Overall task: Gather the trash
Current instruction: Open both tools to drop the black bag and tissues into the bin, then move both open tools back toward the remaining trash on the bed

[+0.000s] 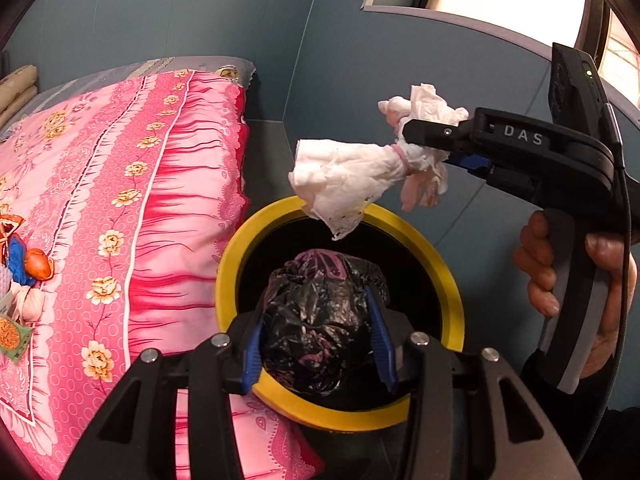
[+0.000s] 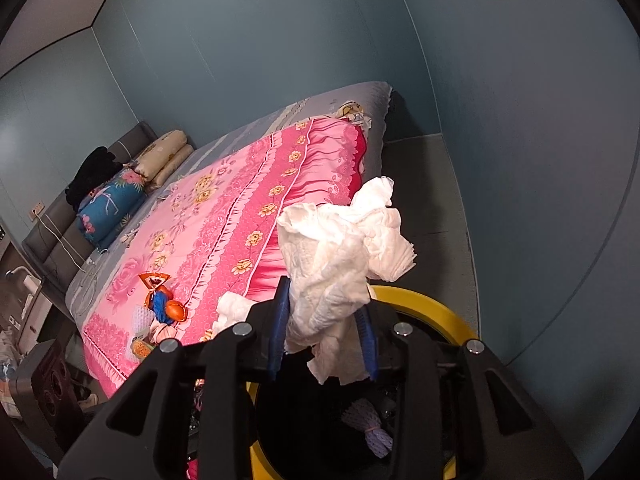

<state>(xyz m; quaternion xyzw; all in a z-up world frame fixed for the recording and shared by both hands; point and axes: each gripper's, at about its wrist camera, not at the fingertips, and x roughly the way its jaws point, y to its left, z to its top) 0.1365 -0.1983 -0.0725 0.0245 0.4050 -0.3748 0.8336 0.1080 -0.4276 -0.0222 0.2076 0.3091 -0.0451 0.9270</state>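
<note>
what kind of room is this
Most likely a bedroom: a bed with a pink floral quilt, stacked pillows against the headboard, and a yellow-rimmed trash bin standing on the floor beside the bed.

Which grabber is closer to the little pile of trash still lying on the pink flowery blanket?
Probably left. The left gripper, shut on a black crumpled bag, is beside the blanket; the right gripper is farther out, holding white tissue.

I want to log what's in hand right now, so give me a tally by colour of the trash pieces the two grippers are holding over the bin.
White: 1, the tissue bundle clamped in the right gripper
Black: 1, the crumpled plastic bag clamped in the left gripper
Total: 2, both held over the yellow-rimmed bin
</note>
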